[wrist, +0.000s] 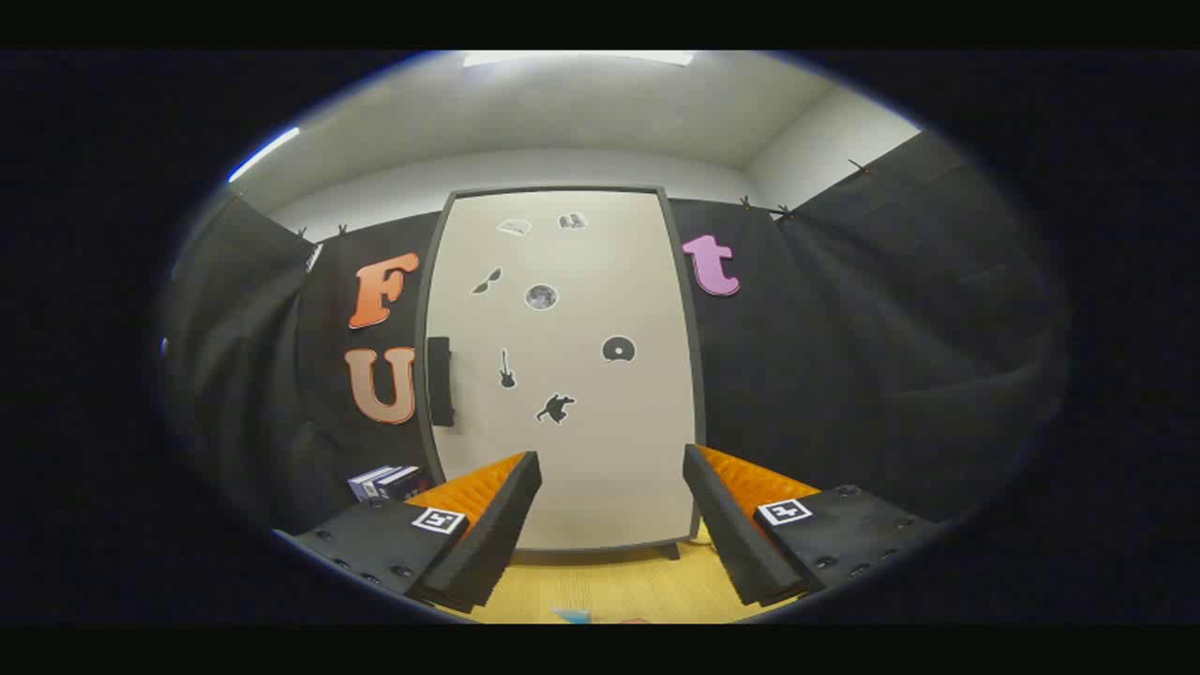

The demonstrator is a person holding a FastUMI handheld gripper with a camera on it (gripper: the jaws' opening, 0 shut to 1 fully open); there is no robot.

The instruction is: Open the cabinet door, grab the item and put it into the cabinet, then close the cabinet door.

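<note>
Straight ahead of your claw, beyond both fingers, stands the cabinet. Its door is shut flat, so the first step is not done yet. You have to open it, pick up the item, put it inside and close it again. All of that is left, I think.

Your claw is spread wide with nothing between the fingers. They touch nothing.

The door is tall, pale and smooth, with a thin dark frame around it. Small dark stickers are dotted over it: a round one, a guitar shape and others. The handle is a dark upright bar on the door's edge, ahead of your left finger and higher up. That is likely where you need to grab.

The item is hard to pick out. A small blue thing lies on the table just under and between your fingers, but it is mostly cut off. Some boxes sit beside the cabinet, just past your left finger. I cannot tell which one you need.

The table looks like light smooth wood.
</note>
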